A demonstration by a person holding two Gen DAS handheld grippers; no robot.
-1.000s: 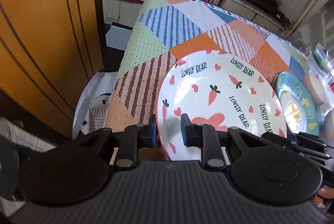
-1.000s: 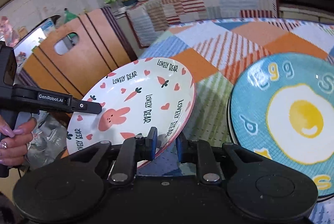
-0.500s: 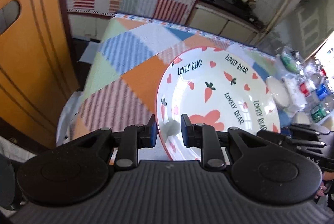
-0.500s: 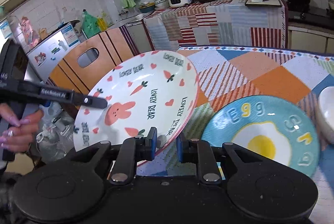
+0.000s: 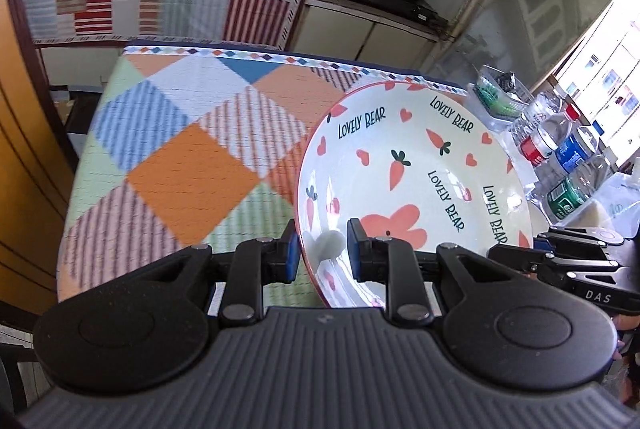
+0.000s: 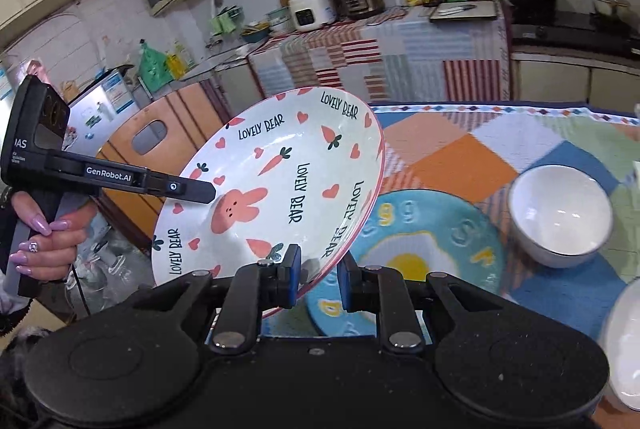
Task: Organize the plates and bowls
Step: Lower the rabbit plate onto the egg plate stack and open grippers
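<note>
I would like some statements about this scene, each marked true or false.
1. Both grippers hold the bear plate. True: left gripper and right gripper each clamp its rim.
2. The bear plate lies flat on the table. False: it is lifted and tilted.
3. The egg plate rests on the tablecloth. True.
4. The white bowl sits on the egg plate. False: it stands beside it.

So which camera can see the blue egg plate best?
The right wrist view: the round blue plate with the fried egg picture lies there on the table, partly behind the carrot plate. The left wrist view doesn't show it.
</note>
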